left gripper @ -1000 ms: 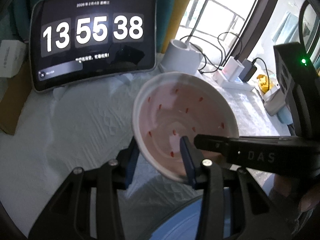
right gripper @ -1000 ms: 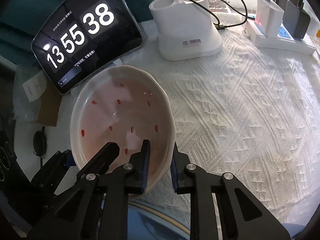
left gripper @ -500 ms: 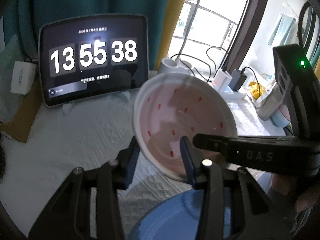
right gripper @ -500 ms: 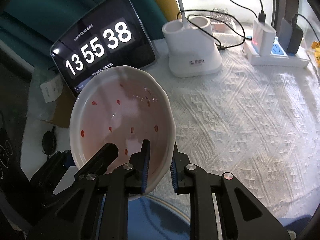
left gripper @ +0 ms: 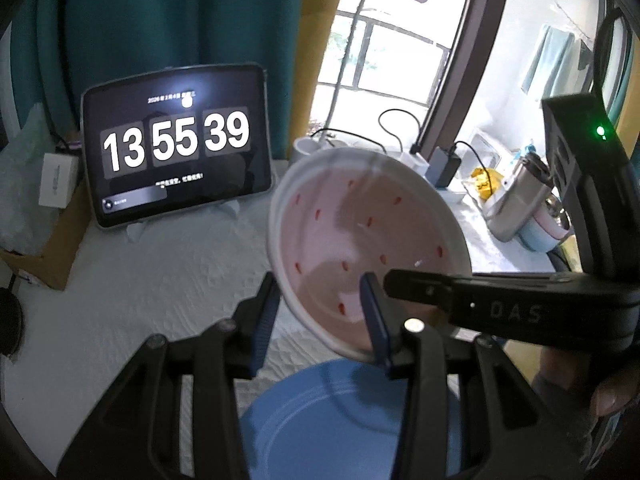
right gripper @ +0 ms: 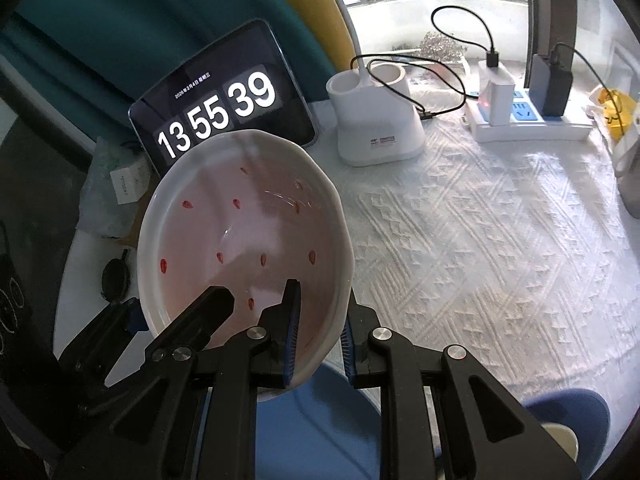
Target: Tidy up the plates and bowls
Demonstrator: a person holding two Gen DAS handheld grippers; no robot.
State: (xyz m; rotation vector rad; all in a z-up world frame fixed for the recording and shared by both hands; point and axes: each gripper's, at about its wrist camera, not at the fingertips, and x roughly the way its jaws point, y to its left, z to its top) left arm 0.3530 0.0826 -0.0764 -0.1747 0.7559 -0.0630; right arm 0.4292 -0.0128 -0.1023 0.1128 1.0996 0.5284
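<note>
— Both grippers have risen with the bowl (right gripper: 244, 240); more of the blue plate (left gripper: 320, 420) shows beneath.
— Grip?
— Right fingers (right gripper: 291, 332) clenched on its near rim, left fingers (left gripper: 374, 320) straddle the opposite rim. Glazed, slippery, breakable: keep both rims held above the worktop (right gripper: 480, 248).

Glossy glazed ceramic bowl (right gripper: 240, 240) with pink inside, smooth matt blue plate (right gripper: 320, 432), white textured woven cloth (right gripper: 500, 260) over the bench, matt black plastic right claw (right gripper: 320, 332) with ribbed blue pads, brushed metal flask (left gripper: 520, 196)
</note>
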